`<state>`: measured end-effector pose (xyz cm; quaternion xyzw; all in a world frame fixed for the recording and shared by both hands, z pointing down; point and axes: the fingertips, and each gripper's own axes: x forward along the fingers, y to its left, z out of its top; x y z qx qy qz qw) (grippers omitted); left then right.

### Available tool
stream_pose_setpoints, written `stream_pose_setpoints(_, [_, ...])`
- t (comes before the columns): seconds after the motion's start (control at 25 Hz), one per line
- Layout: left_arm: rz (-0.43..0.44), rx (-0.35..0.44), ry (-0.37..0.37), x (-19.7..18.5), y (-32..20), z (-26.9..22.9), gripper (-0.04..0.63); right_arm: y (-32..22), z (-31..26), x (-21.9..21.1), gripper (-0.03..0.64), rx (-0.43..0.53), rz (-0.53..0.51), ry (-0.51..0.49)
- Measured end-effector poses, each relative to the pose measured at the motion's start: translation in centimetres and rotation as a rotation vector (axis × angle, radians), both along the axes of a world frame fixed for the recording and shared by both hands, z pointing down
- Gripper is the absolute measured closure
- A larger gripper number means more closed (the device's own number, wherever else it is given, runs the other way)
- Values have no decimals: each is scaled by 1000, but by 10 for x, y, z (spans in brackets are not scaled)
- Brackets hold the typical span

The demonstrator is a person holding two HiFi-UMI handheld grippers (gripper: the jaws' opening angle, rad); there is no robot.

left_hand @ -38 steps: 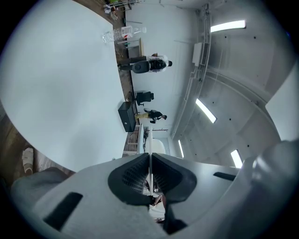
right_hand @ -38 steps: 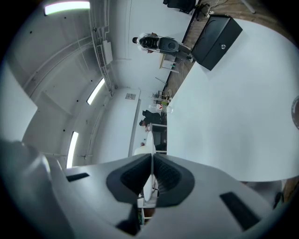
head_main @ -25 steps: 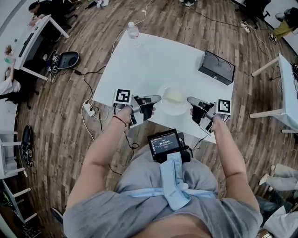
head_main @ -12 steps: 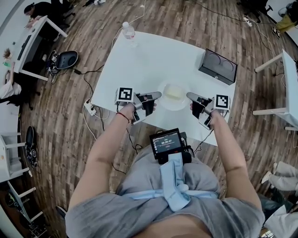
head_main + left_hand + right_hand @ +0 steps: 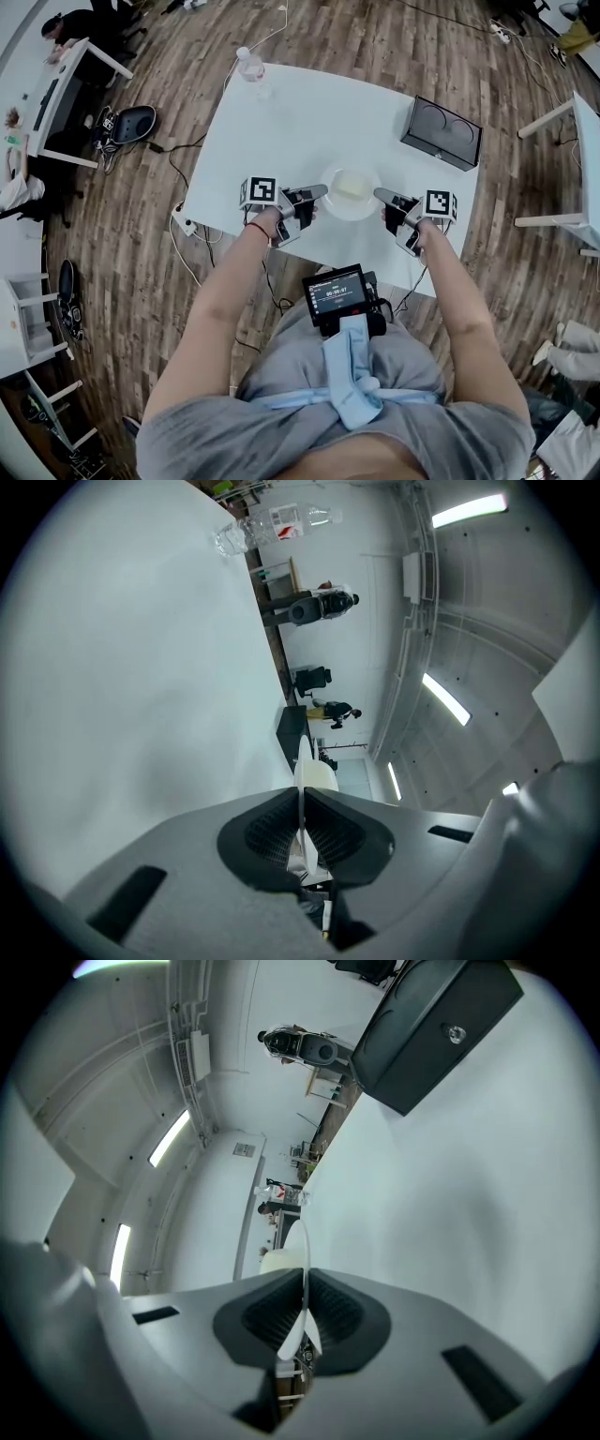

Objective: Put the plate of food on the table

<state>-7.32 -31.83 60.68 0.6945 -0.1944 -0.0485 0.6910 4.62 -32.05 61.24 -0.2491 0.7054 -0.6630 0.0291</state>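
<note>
A white plate (image 5: 351, 193) with a pale yellow block of food (image 5: 349, 186) is held over the near part of the white table (image 5: 309, 122). My left gripper (image 5: 322, 190) is shut on the plate's left rim and my right gripper (image 5: 379, 194) is shut on its right rim. In the left gripper view the plate (image 5: 302, 794) shows edge-on, pinched between the jaws, with the food (image 5: 319, 775) beyond. The right gripper view shows the same thin plate rim (image 5: 306, 1283) clamped between the jaws, the food (image 5: 281, 1262) to its left.
A black box (image 5: 442, 133) sits at the table's right side and shows up close in the right gripper view as the black box (image 5: 436, 1021). A plastic water bottle (image 5: 251, 67) stands at the far left corner, and the bottle (image 5: 272, 525) shows in the left gripper view. Cables lie on the wooden floor.
Both grippers and the plate between them have shifted a little farther over the table, away from its near edge. Both stay shut on the rims.
</note>
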Motion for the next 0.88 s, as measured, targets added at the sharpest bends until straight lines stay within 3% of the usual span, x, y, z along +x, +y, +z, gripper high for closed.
stream_pose_setpoints(0.44, [47, -35, -121, 4, -12, 46, 566, -16, 45, 3, 578, -12, 5, 68])
stream_pose_setpoints(0.88, [61, -63, -193, 10, -22, 78, 566, -23, 73, 10, 578, -40, 15, 107])
